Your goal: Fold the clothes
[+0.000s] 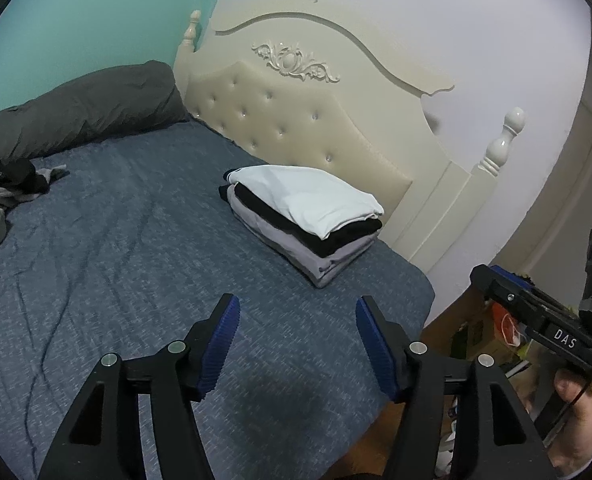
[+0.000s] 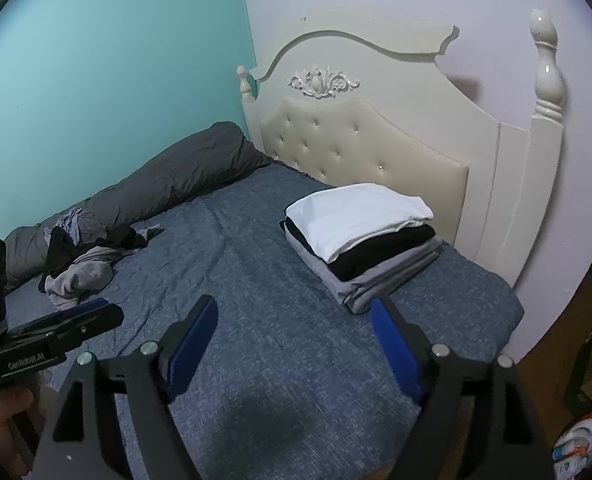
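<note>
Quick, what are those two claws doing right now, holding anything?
Left claw: open, holding nothing.
Right claw: open, holding nothing.

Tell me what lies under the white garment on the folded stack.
Under the white garment lies a folded black garment, then folded grey pieces, resting on the blue bedspread. How many grey pieces is unclear; their covered parts are hidden.
</note>
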Demonstrator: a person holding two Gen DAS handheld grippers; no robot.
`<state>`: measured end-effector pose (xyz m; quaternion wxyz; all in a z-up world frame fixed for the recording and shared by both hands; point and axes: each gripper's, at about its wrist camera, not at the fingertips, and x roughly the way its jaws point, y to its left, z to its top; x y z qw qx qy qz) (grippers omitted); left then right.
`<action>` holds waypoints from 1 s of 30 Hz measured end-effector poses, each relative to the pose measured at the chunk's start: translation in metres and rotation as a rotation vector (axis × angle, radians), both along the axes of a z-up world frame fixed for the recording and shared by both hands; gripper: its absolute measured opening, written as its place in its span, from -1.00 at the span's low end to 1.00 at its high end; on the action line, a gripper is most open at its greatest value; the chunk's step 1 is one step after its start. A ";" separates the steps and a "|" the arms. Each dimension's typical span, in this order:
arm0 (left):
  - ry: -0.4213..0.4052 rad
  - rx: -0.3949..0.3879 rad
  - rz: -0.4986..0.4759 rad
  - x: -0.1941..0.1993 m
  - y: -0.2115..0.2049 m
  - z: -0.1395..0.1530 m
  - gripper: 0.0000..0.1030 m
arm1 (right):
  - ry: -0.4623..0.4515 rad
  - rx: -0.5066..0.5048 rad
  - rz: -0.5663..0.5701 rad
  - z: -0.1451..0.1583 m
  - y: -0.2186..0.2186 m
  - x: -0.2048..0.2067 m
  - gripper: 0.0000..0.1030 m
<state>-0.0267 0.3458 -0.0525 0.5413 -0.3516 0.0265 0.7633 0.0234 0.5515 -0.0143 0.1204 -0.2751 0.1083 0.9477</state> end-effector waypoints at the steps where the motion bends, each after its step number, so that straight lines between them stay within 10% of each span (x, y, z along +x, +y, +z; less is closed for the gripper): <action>1: 0.003 0.001 0.002 0.001 -0.002 0.001 0.41 | 0.002 0.000 0.000 0.001 -0.001 0.002 0.60; 30: 0.083 -0.005 0.022 0.030 -0.029 0.017 0.72 | 0.012 -0.007 -0.005 0.004 -0.018 0.038 0.99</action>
